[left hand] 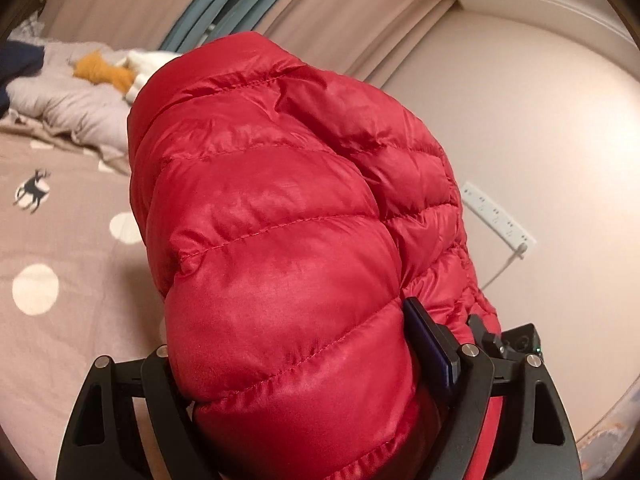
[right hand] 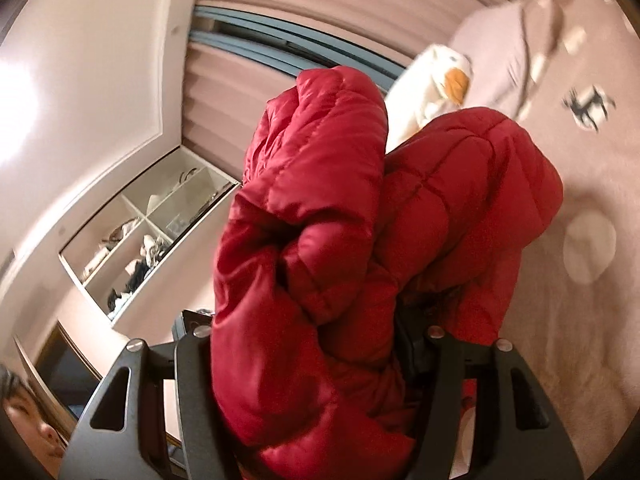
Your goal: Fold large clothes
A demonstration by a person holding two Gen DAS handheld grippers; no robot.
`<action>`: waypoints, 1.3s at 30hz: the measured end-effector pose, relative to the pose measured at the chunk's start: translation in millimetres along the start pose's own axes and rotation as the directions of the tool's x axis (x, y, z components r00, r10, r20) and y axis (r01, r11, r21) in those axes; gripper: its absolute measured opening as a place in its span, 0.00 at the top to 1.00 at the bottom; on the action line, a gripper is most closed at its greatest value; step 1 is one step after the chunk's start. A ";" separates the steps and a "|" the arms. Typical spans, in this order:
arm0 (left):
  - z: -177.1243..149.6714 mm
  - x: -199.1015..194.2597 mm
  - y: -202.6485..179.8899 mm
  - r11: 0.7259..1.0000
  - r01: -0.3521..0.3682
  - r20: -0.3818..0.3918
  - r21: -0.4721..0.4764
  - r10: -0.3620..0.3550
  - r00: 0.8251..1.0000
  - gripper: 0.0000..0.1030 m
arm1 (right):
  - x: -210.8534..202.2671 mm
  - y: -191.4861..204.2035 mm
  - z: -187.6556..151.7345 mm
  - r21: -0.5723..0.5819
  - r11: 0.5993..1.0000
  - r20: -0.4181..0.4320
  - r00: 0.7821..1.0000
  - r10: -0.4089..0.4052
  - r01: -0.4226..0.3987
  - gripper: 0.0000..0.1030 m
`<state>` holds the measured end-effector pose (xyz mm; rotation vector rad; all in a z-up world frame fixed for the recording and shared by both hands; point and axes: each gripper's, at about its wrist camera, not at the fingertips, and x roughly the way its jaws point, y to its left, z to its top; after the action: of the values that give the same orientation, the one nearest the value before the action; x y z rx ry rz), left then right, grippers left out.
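Note:
A red quilted down jacket [left hand: 280,208] fills the middle of the left wrist view, bunched up and lifted above the bed. My left gripper [left hand: 304,368] is shut on its lower hem, with fabric bulging between the fingers. In the right wrist view the same jacket [right hand: 340,248] hangs in thick folds. My right gripper [right hand: 320,344] is shut on a bunched part of it. The fingertips of both grippers are hidden by the fabric.
The bed has a taupe sheet [left hand: 60,340] with white dots and a deer print. A grey pillow [left hand: 68,104] and a white and orange plush toy [right hand: 436,80] lie at its head. A power strip [left hand: 498,216] hangs on the wall. Open shelves [right hand: 148,232] hold clutter.

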<state>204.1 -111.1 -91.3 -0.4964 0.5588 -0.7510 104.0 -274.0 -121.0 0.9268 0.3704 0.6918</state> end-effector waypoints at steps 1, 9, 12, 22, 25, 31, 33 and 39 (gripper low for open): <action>1.1 -6.5 -0.3 1.000 0.000 0.006 0.009 0.000 1.000 0.19 | 0.9 3.1 1.3 -0.009 1.000 0.002 1.000 0.001 -0.001 0.43; 7.5 -43.7 6.0 0.999 0.008 0.068 0.046 -0.011 0.998 0.18 | 12.7 18.0 9.2 -0.068 0.997 0.012 0.999 0.033 -0.032 0.42; 3.6 -50.9 4.4 0.998 -0.007 0.088 0.060 0.002 0.996 0.19 | 18.3 22.2 8.8 -0.086 0.996 0.000 0.999 0.034 -0.034 0.42; 4.2 -52.8 0.9 0.999 -0.031 0.120 0.024 0.028 0.992 0.19 | 40.2 35.7 10.2 -0.121 0.993 -0.050 0.999 0.001 -0.008 0.42; 4.0 -58.5 -3.3 0.999 -0.040 0.146 0.027 0.035 0.989 0.18 | 45.4 42.5 13.3 -0.137 0.990 -0.056 0.998 0.021 -0.029 0.42; 17.1 -72.6 -11.1 0.999 -0.035 0.211 0.035 0.026 0.977 0.18 | 62.6 62.9 21.6 -0.195 0.979 -0.074 0.996 0.047 -0.061 0.42; 24.3 -75.7 -14.1 0.998 -0.031 0.226 0.048 0.020 0.974 0.18 | 67.8 72.4 24.5 -0.217 0.974 -0.077 0.996 0.042 -0.058 0.42; 38.3 -79.4 -14.5 0.995 -0.054 0.278 0.084 0.029 0.960 0.18 | 94.0 94.8 32.0 -0.303 0.953 -0.090 0.996 -0.026 -0.002 0.40</action>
<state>173.3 -52.8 -30.9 -0.4942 0.2722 -0.6504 154.4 -190.0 -24.8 0.6020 0.3407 0.7585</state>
